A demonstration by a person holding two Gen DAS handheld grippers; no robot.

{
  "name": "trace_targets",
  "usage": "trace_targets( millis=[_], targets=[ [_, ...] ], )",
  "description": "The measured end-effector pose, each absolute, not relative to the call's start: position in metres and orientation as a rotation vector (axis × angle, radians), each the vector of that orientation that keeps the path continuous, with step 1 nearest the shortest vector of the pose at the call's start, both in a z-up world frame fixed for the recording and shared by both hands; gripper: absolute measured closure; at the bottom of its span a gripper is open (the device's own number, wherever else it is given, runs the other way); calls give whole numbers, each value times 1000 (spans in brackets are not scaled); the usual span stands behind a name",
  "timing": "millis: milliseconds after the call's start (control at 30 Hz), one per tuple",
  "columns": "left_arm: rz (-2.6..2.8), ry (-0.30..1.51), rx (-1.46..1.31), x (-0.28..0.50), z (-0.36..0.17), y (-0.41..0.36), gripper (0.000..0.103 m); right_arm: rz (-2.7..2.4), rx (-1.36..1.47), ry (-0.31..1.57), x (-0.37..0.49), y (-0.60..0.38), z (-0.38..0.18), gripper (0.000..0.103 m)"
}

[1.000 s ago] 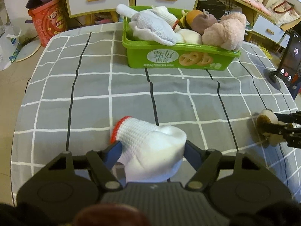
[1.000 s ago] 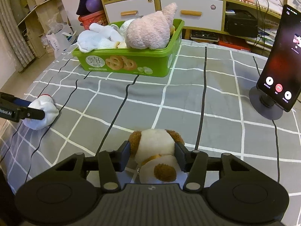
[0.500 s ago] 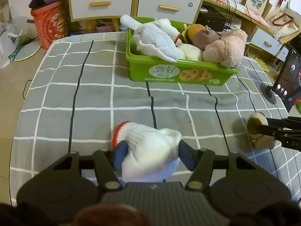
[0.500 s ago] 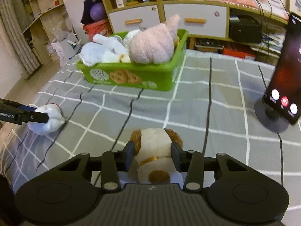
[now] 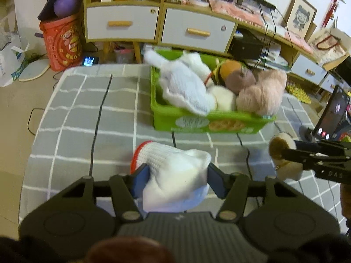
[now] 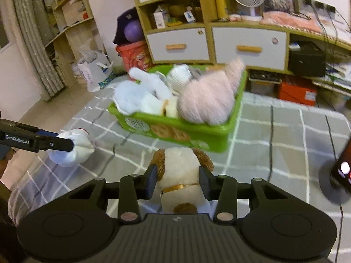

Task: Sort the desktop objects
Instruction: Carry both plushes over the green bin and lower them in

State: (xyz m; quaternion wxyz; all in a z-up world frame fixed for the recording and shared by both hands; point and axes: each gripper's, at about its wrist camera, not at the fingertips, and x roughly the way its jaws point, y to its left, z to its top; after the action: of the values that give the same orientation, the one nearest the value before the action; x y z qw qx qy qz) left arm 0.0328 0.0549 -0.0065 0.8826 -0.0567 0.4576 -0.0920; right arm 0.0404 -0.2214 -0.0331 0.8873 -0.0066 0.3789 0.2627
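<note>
Left wrist view: the left gripper clamps a soft, ribbed white knit glove with a red cuff, while the right gripper squeezes a fluffy brown-and-cream plush dog, both held near the glossy green plastic bin.

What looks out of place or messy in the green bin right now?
The green bin is overfull: a white glove droops over its front rim, and the pink plush bulges above the edge. Nothing looks spilled or damaged, though both views are motion-blurred.
</note>
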Motion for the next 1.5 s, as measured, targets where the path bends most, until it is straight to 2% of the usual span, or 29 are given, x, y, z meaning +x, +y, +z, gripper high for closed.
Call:
trace_targets(
  millis=[567,1500],
  targets=[
    [-214,787,-91,96,41,38,46,582,-89,667,96,-151,-3,61],
    [-258,758,-165,170,12,10,46,533,-75,604,130,-141,-45,61]
  ],
)
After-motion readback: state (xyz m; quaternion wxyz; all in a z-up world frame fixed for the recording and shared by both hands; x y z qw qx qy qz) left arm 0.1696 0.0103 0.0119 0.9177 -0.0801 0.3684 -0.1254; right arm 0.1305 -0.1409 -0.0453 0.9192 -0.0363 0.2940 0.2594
